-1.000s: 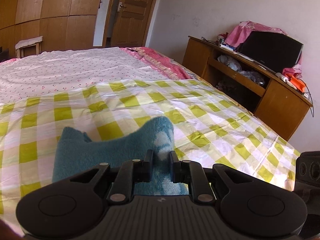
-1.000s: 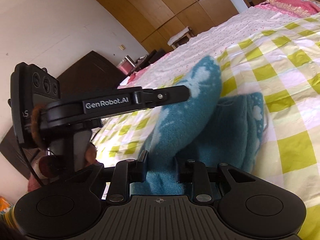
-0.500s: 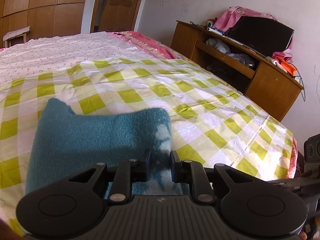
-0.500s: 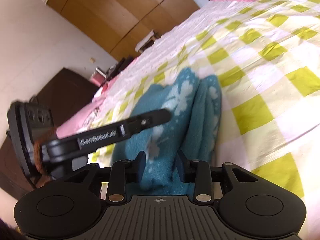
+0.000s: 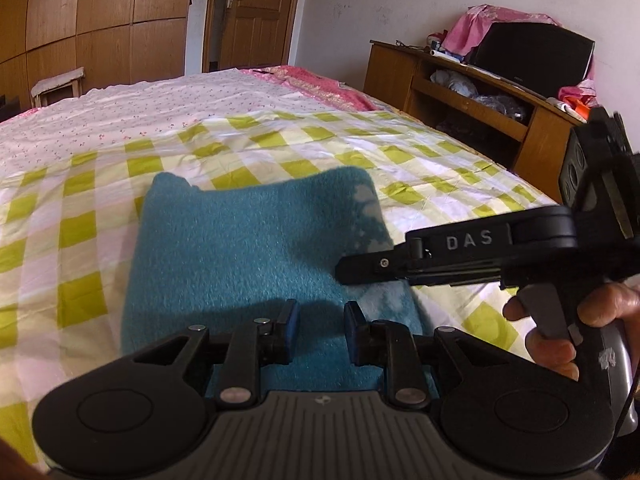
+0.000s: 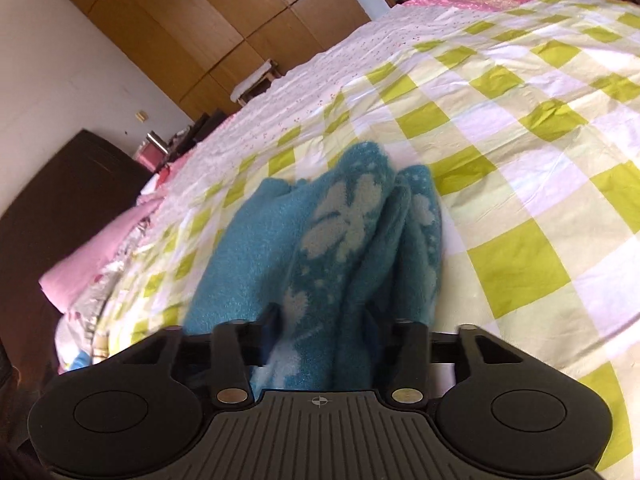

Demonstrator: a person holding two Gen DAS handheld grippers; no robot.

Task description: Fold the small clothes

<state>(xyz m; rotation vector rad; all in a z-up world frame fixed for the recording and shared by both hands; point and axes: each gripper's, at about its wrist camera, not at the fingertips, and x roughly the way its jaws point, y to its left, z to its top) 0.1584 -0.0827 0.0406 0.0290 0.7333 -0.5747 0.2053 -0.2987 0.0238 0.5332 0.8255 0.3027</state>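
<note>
**Fingers on a blue fuzzy cloth on the bed**

My left gripper (image 5: 318,330) has its fingers a little way apart, and they are opening. The blue fuzzy cloth (image 5: 256,256) lies flat under and in front of them, with its edge between them, but the pads do not look like they press on it. Ahead of these fingers the cloth spreads out on the yellow checked sheet (image 5: 400,152). To their right I see my right hand (image 5: 568,324) on the handle of the other gripper, whose tip sits over the cloth's right edge.

My right gripper (image 6: 320,330) has its fingers a little apart too, and they are closing. A bunched, folded part of the cloth (image 6: 340,240), with pale butterfly shapes, sits right between them. I cannot tell if the pads are squeezing it. The checked sheet (image 6: 520,128) runs on past these fingers.
</note>
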